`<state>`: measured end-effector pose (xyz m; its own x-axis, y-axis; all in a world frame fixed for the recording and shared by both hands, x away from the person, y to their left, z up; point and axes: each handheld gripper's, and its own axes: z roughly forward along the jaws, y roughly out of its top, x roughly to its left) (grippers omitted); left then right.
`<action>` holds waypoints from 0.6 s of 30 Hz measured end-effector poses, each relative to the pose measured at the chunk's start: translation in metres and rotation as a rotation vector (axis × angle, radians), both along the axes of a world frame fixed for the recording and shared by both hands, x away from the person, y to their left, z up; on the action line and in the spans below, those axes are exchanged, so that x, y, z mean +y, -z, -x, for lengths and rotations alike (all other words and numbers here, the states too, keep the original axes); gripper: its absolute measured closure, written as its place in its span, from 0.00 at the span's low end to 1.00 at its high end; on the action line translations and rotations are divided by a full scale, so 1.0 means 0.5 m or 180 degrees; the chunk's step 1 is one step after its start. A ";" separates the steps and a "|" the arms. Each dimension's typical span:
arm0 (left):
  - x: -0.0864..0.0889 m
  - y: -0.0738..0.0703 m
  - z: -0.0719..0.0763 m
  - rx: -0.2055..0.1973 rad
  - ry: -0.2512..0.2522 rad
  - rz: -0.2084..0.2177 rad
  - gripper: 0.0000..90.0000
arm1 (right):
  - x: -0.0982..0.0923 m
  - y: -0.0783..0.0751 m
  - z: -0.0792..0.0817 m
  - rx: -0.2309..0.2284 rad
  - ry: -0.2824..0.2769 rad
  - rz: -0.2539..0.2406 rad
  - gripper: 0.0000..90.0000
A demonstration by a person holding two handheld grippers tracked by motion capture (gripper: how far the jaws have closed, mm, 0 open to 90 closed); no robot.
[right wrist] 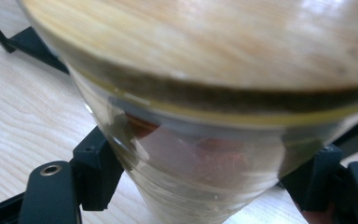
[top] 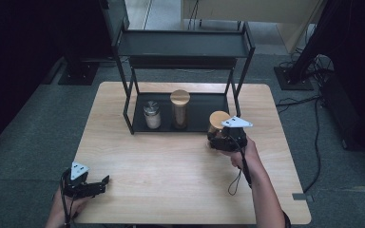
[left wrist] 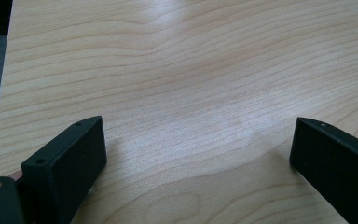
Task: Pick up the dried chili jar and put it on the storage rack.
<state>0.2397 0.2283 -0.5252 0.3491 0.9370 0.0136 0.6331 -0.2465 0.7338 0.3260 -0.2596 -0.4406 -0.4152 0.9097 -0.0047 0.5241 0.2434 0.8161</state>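
surface: wooden table [top: 171, 161] | floor: grey carpet [top: 38, 123] | right tool [top: 221, 137] grasping jar [right wrist: 205, 140] | left tool [top: 105, 180] released

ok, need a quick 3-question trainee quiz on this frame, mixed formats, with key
1. True or false: the right gripper is clamped on a glass jar with a wooden lid.
2. How many jars stand on the rack's bottom shelf? A) one B) two C) three
3. Fill in: the left gripper has its jaws ____ over bare table.

Key: 1 true; 2 B, the short jar and the tall jar; 3 open.
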 end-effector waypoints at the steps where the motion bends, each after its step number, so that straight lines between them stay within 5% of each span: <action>1: 0.000 0.000 0.000 0.0000 0.0000 0.0001 0.04 | 0.002 -0.001 -0.003 -0.0004 -0.0001 0.0005 0.27; 18: 0.001 0.000 0.000 -0.0008 -0.0011 0.0025 0.04 | 0.020 -0.020 -0.065 0.0007 0.0150 0.0013 0.27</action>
<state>0.2399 0.2289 -0.5253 0.3457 0.9383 0.0070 0.6322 -0.2383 0.7373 0.3582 -0.2497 -0.4304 -0.3719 0.9282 -0.0075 0.5367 0.2216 0.8141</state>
